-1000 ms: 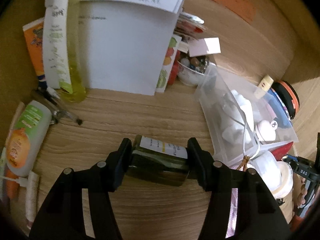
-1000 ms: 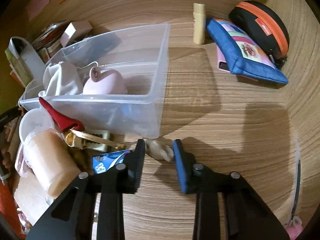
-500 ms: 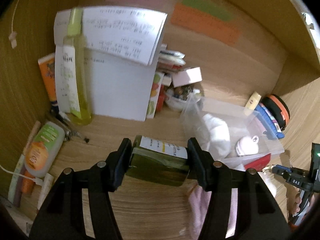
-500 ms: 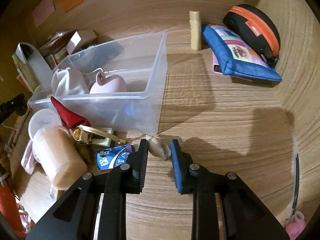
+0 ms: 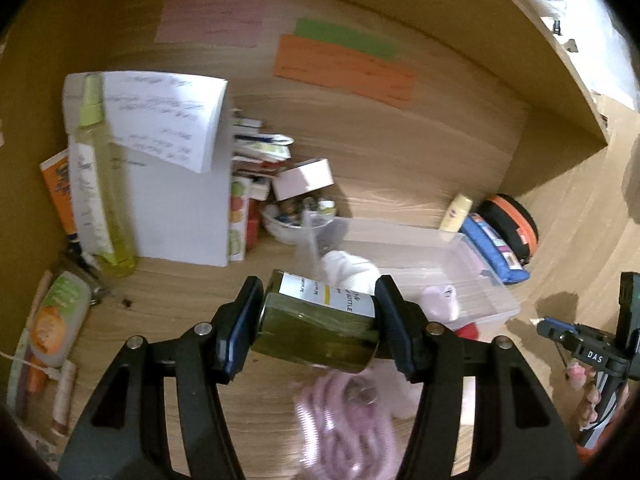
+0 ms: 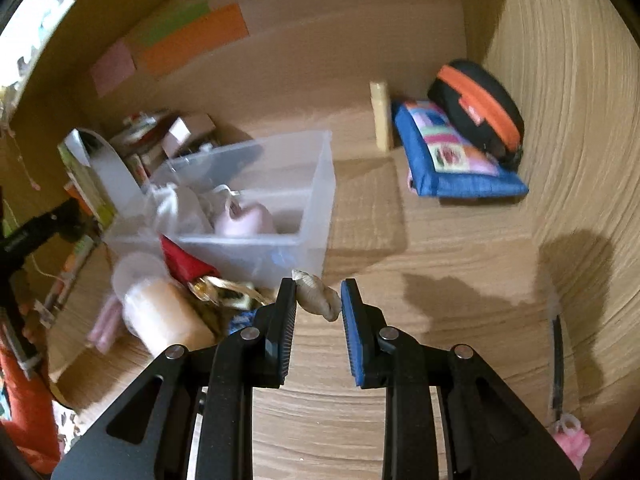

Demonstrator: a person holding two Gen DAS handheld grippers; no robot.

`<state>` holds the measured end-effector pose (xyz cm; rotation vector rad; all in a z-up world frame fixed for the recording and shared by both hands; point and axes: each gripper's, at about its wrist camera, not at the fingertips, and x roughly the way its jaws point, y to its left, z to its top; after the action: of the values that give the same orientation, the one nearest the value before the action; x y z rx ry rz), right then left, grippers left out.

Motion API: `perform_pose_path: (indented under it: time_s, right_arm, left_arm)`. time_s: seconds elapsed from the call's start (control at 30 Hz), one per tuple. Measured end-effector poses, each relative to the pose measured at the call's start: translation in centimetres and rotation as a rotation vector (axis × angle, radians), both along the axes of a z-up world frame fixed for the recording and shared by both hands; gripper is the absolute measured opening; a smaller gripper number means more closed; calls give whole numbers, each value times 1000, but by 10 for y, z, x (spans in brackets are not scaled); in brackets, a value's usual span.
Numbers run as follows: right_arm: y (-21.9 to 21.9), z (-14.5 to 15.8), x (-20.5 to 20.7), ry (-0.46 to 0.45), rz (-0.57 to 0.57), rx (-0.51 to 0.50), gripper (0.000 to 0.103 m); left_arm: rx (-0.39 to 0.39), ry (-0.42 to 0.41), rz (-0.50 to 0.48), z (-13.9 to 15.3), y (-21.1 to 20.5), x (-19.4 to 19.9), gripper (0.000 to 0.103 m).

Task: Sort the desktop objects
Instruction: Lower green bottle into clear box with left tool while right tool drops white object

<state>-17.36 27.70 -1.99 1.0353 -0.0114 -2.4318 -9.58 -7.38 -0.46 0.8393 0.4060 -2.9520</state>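
My left gripper (image 5: 318, 312) is shut on a dark green glass bottle (image 5: 316, 332) with a white label, held on its side above the wooden desk. My right gripper (image 6: 319, 300) is shut on a small beige seashell (image 6: 318, 296), lifted off the desk just in front of the clear plastic bin (image 6: 256, 196). The bin (image 5: 416, 256) holds a white cloth (image 5: 348, 270) and a pale pink round object (image 6: 244, 218). In the left wrist view the right gripper (image 5: 560, 326) shows at the right edge.
A tall yellow-green bottle (image 5: 98, 196) and white papers (image 5: 180, 188) stand at the back left. A blue pouch (image 6: 448, 160), a black-and-orange case (image 6: 480, 108) and a cream tube (image 6: 382, 120) lie at the back right. A peach candle jar (image 6: 164, 316), red item and pink cord (image 5: 344, 420) crowd the bin's near side.
Both grippers have risen from the desk, the left with the green bottle, the right with the shell. The right jaws closed onto the shell, which lay on the desk before.
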Motion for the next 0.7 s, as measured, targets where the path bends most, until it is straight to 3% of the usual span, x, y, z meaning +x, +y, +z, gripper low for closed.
perform_pose_path:
  time_s: [0.33,0.63,0.7]
  right_arm:
    - [-16,23,1,88,57,-43,21]
    - [-55,23,-24,77,133,-86,21]
    - [-64,17,-33,41,147,-109,21]
  left_arm:
    - [-47,-28,-47,1,30,-38,57]
    - [-55,-68,-77,-13,55,-74,57]
    - [-67,-85,-91,-21,59,-80,57]
